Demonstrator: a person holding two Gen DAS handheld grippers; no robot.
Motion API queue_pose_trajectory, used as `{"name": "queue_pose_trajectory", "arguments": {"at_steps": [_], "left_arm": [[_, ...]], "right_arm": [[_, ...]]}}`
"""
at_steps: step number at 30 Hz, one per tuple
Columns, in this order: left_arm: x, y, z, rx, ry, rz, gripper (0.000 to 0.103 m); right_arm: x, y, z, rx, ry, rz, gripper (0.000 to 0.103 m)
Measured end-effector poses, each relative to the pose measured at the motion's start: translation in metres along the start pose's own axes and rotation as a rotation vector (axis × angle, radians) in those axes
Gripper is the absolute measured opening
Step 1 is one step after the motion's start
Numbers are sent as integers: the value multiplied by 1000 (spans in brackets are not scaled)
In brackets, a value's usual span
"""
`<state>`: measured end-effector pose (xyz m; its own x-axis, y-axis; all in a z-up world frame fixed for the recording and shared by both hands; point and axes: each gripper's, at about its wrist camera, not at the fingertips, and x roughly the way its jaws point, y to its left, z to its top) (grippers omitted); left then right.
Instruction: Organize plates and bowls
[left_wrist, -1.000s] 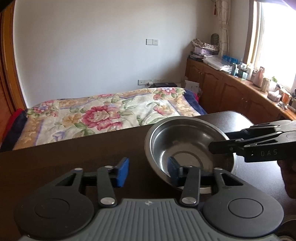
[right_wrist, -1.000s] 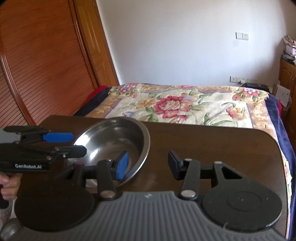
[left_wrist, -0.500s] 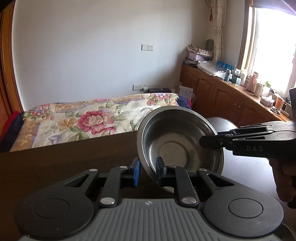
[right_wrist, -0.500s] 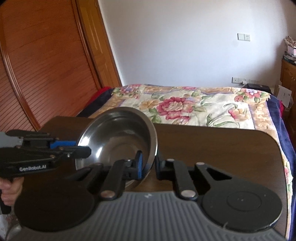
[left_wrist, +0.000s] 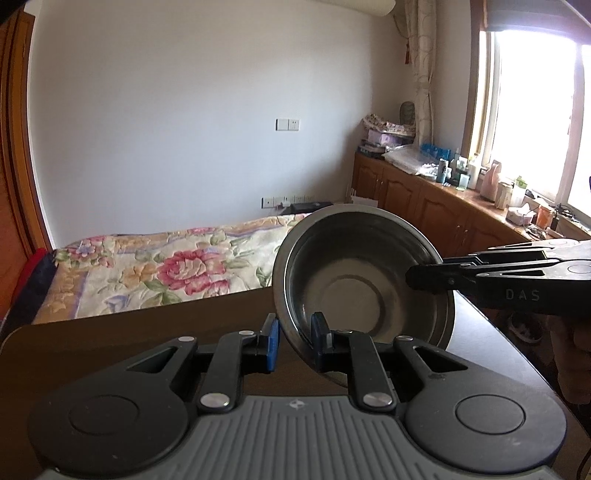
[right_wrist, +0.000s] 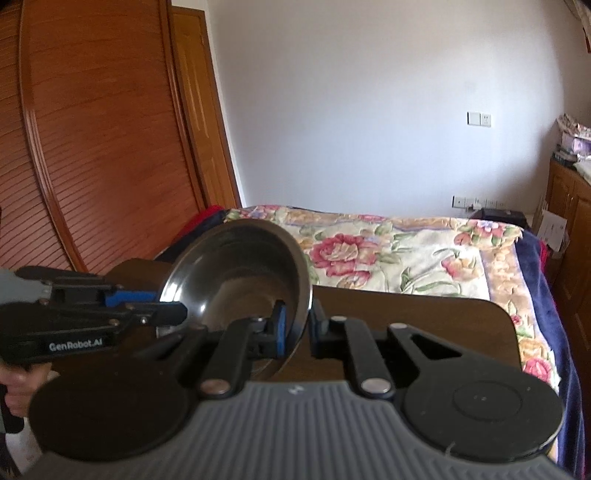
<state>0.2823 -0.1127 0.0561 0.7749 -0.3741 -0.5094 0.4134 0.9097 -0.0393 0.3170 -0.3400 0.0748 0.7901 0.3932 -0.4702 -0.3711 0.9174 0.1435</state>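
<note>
One steel bowl (left_wrist: 354, 280), tilted with the open side toward both cameras, pinched at two places on the rim. Probably lifted clear of the dark table (left_wrist: 147, 325); hard to confirm, with the underside hidden behind the fingers.

Judged from this: a two-handed carry toward a stacking place. To do it well, move both hands together, at the same pace and the same height. Avoid pulling the hands apart or twisting one against the other, so as not to let the thin, smooth rim slide out from the pads. Bring the bowl level before lowering it. Loosen the grip only after setting the base down fully.

In the left wrist view: near rim caught in the left gripper (left_wrist: 293, 332), blue pad outside the wall, dark pad inside. Jaws just closed, now narrow, pressing on the wall. Right gripper (left_wrist: 424, 275) reaching in from the side, clamped across the opposite rim.

In the right wrist view: same bowl (right_wrist: 240, 280), its edge between the pads of the right gripper (right_wrist: 297, 325), blue pad inside, other pad outside. Also just closed, narrow, holding the rim.

Beyond the table, only a flowered bed (left_wrist: 177, 266), well apart from the bowl.
</note>
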Motion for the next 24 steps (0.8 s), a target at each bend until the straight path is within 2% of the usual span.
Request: {"name": "queue_pose_trajectory", "arguments": {"at_steps": [15, 24], "left_arm": [[-51, -14, -19, 26, -28, -2, 48], [-70, -14, -33, 29, -27, -3, 48]], "right_arm": [[-39, 16, -13, -11, -47, 2, 14], [-45, 22, -20, -21, -46, 10, 14]]}}
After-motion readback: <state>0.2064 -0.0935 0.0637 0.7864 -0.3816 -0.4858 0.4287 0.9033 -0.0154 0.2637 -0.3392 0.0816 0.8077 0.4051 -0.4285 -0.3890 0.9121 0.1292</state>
